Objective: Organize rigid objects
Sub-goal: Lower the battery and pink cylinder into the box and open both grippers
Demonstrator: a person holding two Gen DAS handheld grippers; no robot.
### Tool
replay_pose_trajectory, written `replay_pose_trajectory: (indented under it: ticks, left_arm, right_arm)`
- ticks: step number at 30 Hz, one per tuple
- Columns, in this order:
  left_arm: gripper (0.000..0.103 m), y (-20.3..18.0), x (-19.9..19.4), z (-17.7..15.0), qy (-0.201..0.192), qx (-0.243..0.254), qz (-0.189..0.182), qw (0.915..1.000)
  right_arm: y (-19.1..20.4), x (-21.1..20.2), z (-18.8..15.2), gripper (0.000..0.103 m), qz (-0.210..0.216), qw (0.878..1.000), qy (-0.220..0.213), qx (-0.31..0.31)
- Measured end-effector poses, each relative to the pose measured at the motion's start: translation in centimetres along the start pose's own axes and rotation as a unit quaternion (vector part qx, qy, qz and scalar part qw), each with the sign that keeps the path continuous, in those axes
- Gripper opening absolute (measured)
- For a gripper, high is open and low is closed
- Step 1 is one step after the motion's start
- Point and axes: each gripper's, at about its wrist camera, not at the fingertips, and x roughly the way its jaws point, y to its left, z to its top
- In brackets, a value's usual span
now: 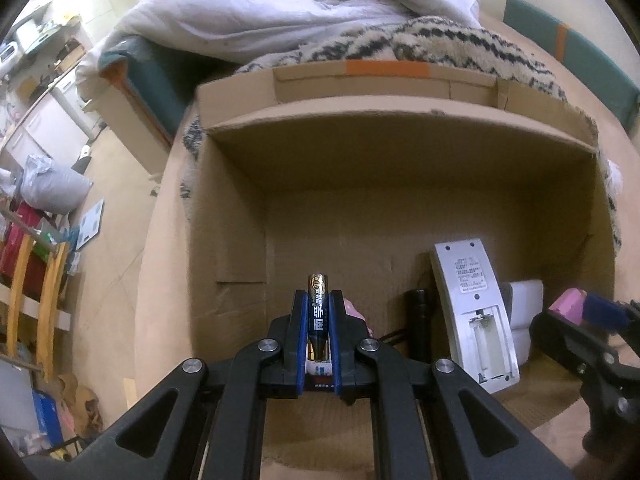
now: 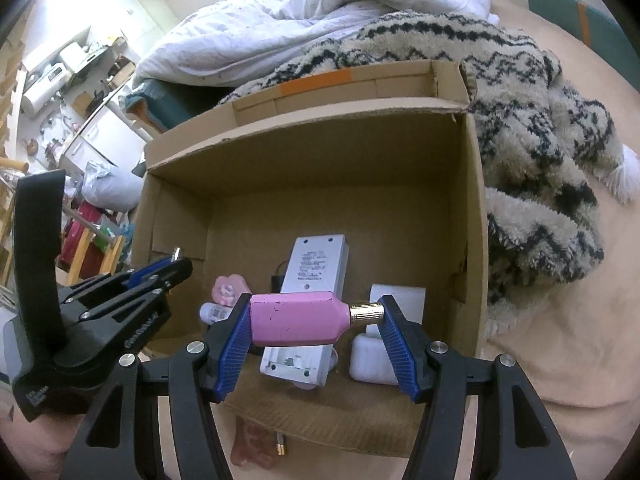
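Note:
My left gripper [image 1: 319, 304] is shut on a blue and gold battery [image 1: 319, 312] that stands upright between its pads, over the near part of the open cardboard box [image 1: 400, 136]. My right gripper [image 2: 314, 320] is shut endwise on a pink bottle with a gold neck [image 2: 296, 318], held level above the box [image 2: 312, 148]. On the box floor lie a white remote control [image 1: 472, 304] [image 2: 316, 272] face down with its battery bay open, a black cylinder [image 1: 418, 320], a white case [image 2: 374, 360] and a small pink figure [image 2: 228, 288]. The left gripper [image 2: 176, 264] shows at the left of the right wrist view.
The box sits on a tan bedsheet [image 2: 560, 360], with a patterned fleece blanket [image 2: 540, 160] behind and to its right and a white duvet [image 1: 300, 8] beyond. A second battery [image 2: 280, 446] and a pink item lie outside the box's near wall. Cluttered shelves [image 1: 36, 280] stand at the left.

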Motion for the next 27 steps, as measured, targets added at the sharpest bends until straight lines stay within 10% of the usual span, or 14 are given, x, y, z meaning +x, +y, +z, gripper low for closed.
replay_pose_trajectory:
  ticks: [11,18,27]
  left_arm:
    - [0.011,-0.4,1.1,-0.5,0.02,0.01,0.006,0.9997]
    - [0.061,0.6,0.5,-1.1,0.016,-0.001,0.024,0.9996]
    - [0.061,1.6,-1.0,-1.5,0.008,-0.008,0.023,0.9997]
  right_arm:
    - [-0.5,1.0,0.3,0.065,0.0,1.0,0.015,0.016]
    - [-0.8,0.7,0.5,0.067,0.027,0.999,0.009,0.033]
    - [-1.0,-0.9,0.6,0.09,0.045,0.998,-0.019,0.048]
